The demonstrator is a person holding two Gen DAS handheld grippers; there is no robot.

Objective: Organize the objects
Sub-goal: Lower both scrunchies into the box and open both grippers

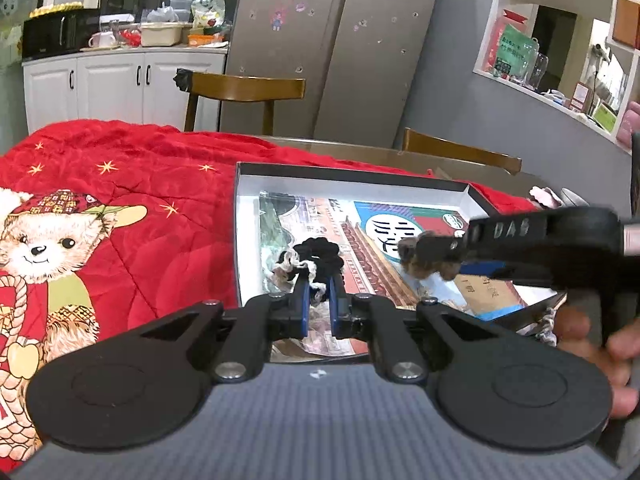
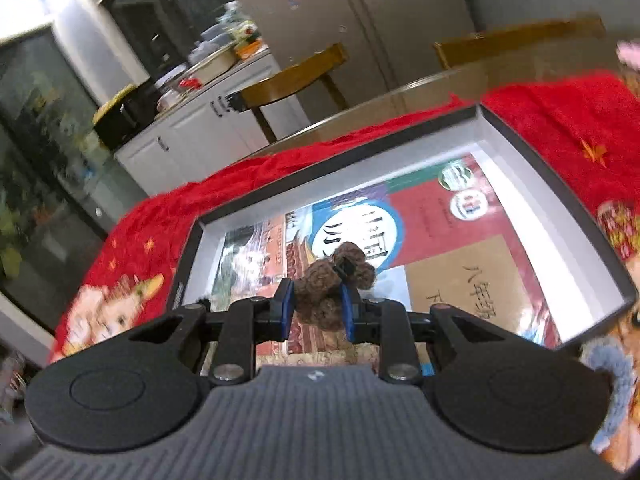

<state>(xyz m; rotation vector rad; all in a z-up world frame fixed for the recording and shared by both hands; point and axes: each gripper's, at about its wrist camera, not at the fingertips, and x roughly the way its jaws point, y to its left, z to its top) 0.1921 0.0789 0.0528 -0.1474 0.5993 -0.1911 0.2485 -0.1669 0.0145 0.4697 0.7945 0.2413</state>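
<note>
I have both grippers over the shallow box point(image 2: 552, 200), each loaded: my left gripper point(image 1: 318, 300) is clamped on a black-and-cream scrunchie point(image 1: 308, 260), my right gripper point(image 2: 316, 304) on a fuzzy brown scrunchie point(image 2: 332, 280) (both above the book cover) — release points lie straight below.

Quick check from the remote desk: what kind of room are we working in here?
Most likely a home kitchen and dining area: a steel double-door fridge with magnets, white cabinets with a cluttered countertop, and wooden chairs at a table covered by a red blanket.
</note>
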